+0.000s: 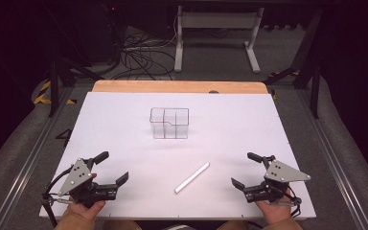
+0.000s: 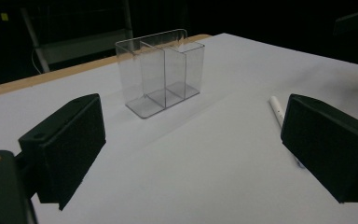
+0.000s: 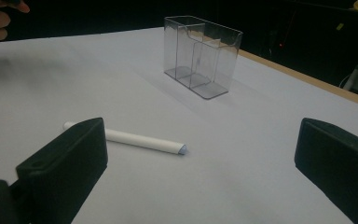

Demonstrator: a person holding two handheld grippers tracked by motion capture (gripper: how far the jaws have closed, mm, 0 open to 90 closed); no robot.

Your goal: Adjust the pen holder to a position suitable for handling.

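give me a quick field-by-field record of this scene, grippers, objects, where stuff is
left gripper: jaws open, nothing between them, near the table's front left corner
right gripper: jaws open, nothing between them, near the front right corner
white marker: lying flat between the two grippers, capped, touched by neither
clear organizer: upright at mid table, divided into compartments, all look empty
table: white surface, wooden strip along the far edge
contact: no gripper touches any object
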